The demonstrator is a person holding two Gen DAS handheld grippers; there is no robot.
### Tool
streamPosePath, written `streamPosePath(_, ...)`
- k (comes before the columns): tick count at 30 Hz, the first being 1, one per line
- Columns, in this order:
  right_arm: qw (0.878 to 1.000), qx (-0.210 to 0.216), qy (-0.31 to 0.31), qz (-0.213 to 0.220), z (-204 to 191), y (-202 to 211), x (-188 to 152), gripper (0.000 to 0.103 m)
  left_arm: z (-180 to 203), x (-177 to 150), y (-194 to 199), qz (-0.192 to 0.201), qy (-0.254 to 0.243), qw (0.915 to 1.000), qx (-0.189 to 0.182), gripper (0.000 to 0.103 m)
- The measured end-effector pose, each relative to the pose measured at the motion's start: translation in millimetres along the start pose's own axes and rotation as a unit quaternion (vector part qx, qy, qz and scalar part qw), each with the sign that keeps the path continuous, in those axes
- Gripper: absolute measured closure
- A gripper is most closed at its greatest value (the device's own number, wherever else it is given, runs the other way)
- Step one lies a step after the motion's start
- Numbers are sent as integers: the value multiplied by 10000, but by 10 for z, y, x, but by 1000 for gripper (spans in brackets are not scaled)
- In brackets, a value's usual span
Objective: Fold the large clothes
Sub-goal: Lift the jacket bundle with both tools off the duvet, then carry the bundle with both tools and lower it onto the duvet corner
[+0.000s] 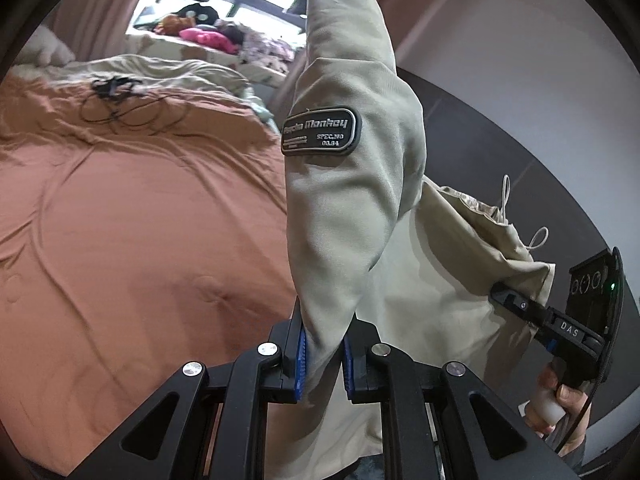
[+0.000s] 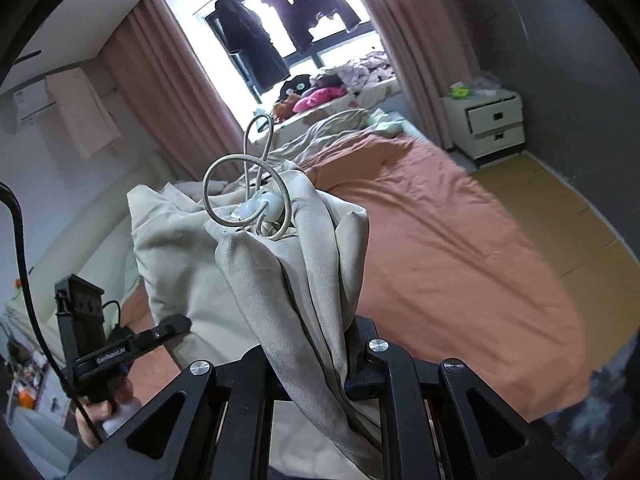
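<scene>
Both my grippers are clamped on the beige jacket (image 1: 352,200), lifted above the orange bed (image 1: 140,240): my left gripper (image 1: 323,354) pinches its patched sleeve, my right gripper (image 2: 316,364) grasps bunched fabric below the drawstring (image 2: 240,188).

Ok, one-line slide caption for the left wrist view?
Left gripper pinching a beige cotton jacket with a black rubber patch, held up beside a rust-orange bedspread.
</scene>
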State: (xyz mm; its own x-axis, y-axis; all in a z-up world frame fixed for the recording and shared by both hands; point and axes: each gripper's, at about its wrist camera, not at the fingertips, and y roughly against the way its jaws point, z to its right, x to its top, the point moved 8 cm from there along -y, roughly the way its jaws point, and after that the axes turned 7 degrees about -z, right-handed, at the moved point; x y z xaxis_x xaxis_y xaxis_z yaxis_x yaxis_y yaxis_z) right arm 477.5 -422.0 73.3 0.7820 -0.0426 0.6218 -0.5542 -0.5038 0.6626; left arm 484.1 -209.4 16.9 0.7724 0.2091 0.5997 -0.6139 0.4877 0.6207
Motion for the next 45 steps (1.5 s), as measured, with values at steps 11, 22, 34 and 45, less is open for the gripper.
streamPosePath(11,9983,-480,-141,288,705,615,196,92,832,54,-573,-328,-421,9982,-285,89)
streamPosePath(22,9931,-987,-612,166,1633,393,270,92,1004,45,-1640,-1044,-355,9931,-405,89)
streamPosePath(34,9825,-1420,-1093,-513,2765,-704,473,92,537,338,-2791,-1660,-318,9853,-266,89)
streamPosePath(45,9519,-2145,-1951,-991,3596,-1422,157,32,-219,-127,-3560,-2538,-285,9663,321,63)
